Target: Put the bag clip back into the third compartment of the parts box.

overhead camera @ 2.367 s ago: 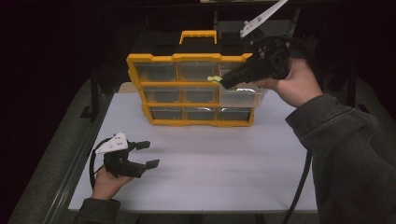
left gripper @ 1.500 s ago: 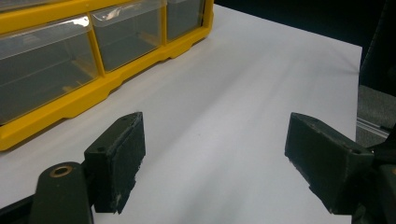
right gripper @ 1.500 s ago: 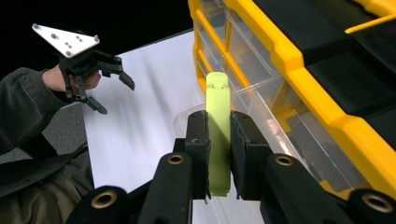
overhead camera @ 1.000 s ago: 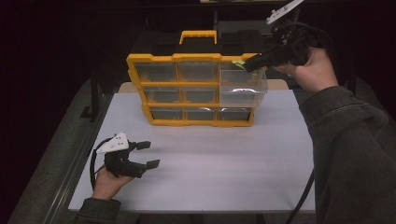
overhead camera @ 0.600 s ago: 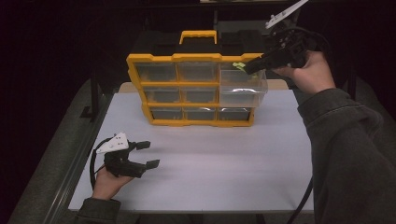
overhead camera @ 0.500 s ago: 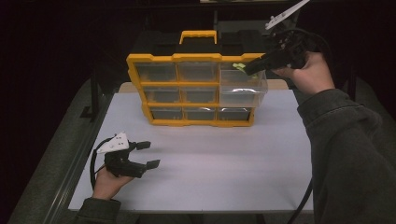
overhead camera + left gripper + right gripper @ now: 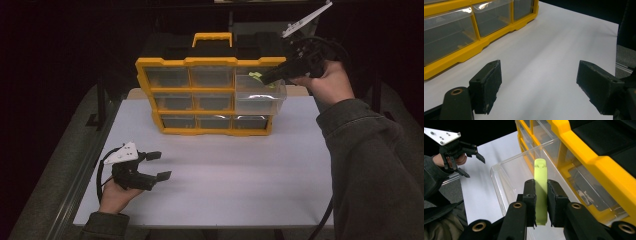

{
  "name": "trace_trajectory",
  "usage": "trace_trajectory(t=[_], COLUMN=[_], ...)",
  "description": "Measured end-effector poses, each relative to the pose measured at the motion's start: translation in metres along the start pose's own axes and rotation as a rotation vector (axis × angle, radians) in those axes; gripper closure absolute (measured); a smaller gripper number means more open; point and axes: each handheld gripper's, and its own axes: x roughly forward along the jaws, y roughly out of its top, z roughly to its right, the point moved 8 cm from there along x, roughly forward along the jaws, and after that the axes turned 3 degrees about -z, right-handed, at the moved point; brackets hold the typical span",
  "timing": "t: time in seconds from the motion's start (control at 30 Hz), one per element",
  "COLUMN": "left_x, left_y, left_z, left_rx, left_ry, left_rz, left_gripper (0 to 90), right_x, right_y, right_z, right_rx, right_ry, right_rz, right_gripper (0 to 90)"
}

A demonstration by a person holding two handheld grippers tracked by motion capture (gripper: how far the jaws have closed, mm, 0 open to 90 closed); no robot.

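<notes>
A yellow organizer [image 7: 210, 62] with clear drawers stands at the back of the white table [image 7: 250, 175]. Its top right drawer [image 7: 260, 102] is pulled out. My right gripper [image 7: 264, 78] hovers over that drawer, shut on a flat lime-green piece [image 7: 255, 77]. In the right gripper view the green piece [image 7: 540, 172] sticks out past the jaws of the right gripper [image 7: 541, 195] and points into the clear drawer [image 7: 506, 177]. My left gripper [image 7: 160, 165] rests near the table's front left, open, nothing between its pads [image 7: 486, 85].
The organizer's lower drawers [image 7: 454, 32] are pushed in, and its black top carries a yellow handle [image 7: 212, 39]. A cable hangs from the right gripper along the sleeve. White table surface stretches between the left gripper and the organizer.
Since the earliest frame my right gripper has risen and shifted right with the green piece; over the last second it has barely moved. The left gripper has stayed put.
</notes>
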Motion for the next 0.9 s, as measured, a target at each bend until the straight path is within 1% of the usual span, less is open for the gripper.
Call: trace_trajectory(t=[0.13, 0.27, 0.33, 0.43, 0.5, 0.6, 0.67, 0.7, 0.73, 0.77, 0.83, 0.87, 0.9], left_x=[0.0, 0.0, 0.0, 0.0, 0.0, -0.001, -0.002, -0.002, -0.002, -0.003, -0.004, -0.005, -0.005], left_y=[0.0, 0.0, 0.0, 0.0, 0.0, 0.001, 0.001, 0.0, 0.001, 0.001, 0.001, 0.001, 0.001], left_z=[0.0, 0.0, 0.001, -0.001, 0.0, -0.001, -0.002, -0.002, -0.001, -0.003, -0.003, -0.003, -0.003], left_rx=[-0.002, 0.0, -0.008, 0.001, -0.011, -0.012, 0.0, -0.011, -0.02, -0.01, -0.018, -0.01, -0.011], left_ry=[0.0, -0.001, -0.003, -0.003, -0.003, -0.002, 0.0, -0.001, -0.002, 0.0, -0.002, 0.0, 0.0], left_rz=[0.003, -0.001, -0.001, 0.001, 0.004, 0.014, 0.009, 0.011, 0.019, 0.019, 0.028, 0.026, 0.027], left_gripper=[20.3, 20.2, 20.2, 20.2, 20.3, 20.3, 20.3, 20.2, 20.2, 20.2, 20.2, 20.2, 20.2], right_x=[0.002, 0.006, 0.007, 0.006, 0.007, 0.008, 0.009, 0.01, 0.011, 0.012, 0.013, 0.014, 0.015], right_y=[-0.001, -0.002, -0.003, -0.003, -0.002, -0.003, -0.003, -0.003, -0.004, -0.004, -0.004, -0.004, -0.005], right_z=[0.0, 0.001, 0.001, 0.0, 0.0, -0.002, -0.004, -0.005, -0.006, -0.007, -0.008, -0.008, -0.008], right_rx=[0.003, -0.004, 0.001, 0.002, -0.003, -0.01, -0.018, -0.026, -0.023, -0.029, -0.031, -0.033, -0.029], right_ry=[0.003, 0.005, 0.007, 0.015, 0.022, 0.027, 0.037, 0.037, 0.042, 0.044, 0.05, 0.051, 0.055], right_rz=[-0.003, -0.007, -0.015, -0.009, -0.005, -0.015, -0.013, -0.013, -0.018, -0.02, -0.021, -0.021, -0.027], right_gripper=[76.5, 76.5, 76.4, 76.4, 76.3, 76.3, 76.2, 76.2, 76.2, 76.2, 76.2, 76.2, 76.2])
